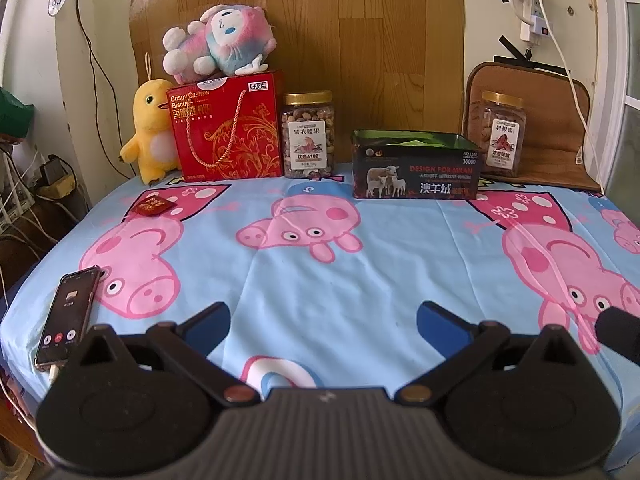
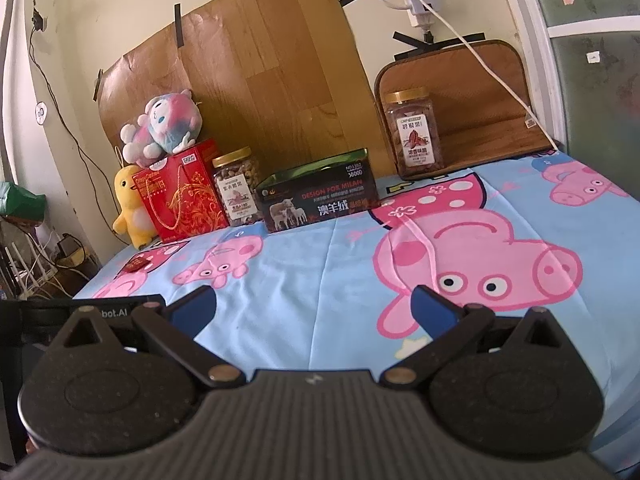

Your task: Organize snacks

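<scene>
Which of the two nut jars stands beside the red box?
The left jar, right next to the red box. The other jar stands apart at the far right, on a brown mat.

cloth sheet (image 1: 320,272) matt | jar (image 1: 308,136) clear plastic | red box (image 1: 228,128) glossy

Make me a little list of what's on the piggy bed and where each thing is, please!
Back left: yellow duck toy beside red biscuit box
On the box: pink-blue plush
Next along: nut jar
Middle back: open dark box
Back right: second jar on brown cushion
Left edge: phone; small red packet
Left gripper: open, holding nothing
Right gripper: open, holding nothing
</scene>
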Action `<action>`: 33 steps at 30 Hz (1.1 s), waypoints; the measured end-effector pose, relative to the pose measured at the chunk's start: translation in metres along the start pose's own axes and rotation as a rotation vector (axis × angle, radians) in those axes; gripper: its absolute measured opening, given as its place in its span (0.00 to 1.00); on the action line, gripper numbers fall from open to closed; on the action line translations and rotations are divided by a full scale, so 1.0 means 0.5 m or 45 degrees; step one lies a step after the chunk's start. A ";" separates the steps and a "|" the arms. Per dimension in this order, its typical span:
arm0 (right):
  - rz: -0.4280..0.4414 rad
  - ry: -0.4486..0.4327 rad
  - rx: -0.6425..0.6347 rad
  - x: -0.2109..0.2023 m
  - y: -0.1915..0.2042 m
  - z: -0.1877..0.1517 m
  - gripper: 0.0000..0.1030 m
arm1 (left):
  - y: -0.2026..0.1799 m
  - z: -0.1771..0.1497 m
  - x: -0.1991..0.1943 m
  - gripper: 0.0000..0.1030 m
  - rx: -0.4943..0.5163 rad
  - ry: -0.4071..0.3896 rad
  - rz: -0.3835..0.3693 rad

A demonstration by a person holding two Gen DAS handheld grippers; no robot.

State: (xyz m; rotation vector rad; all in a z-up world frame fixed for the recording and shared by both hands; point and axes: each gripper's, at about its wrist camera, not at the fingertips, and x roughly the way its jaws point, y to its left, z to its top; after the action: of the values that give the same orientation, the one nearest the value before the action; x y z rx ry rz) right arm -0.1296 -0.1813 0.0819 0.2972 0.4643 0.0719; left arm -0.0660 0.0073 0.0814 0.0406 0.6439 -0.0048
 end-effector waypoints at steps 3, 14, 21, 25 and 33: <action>0.006 0.009 -0.001 0.007 0.000 0.011 1.00 | 0.002 0.002 0.002 1.00 -0.004 0.007 0.013; 0.023 0.021 -0.001 0.015 0.011 0.023 1.00 | 0.000 -0.002 0.006 1.00 -0.007 0.021 0.041; 0.021 0.015 -0.029 0.013 0.014 0.020 1.00 | -0.001 -0.005 0.004 1.00 -0.005 0.024 0.034; 0.010 -0.037 -0.032 0.000 0.015 0.023 1.00 | -0.005 -0.006 0.005 1.00 -0.003 0.031 0.025; 0.016 -0.043 -0.033 0.001 0.015 0.024 1.00 | -0.011 -0.011 0.011 1.00 -0.001 0.066 -0.006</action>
State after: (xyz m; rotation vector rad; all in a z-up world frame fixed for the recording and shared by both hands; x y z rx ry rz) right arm -0.1236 -0.1770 0.0941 0.2759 0.4279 0.0851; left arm -0.0650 0.0019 0.0736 0.0388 0.6956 -0.0078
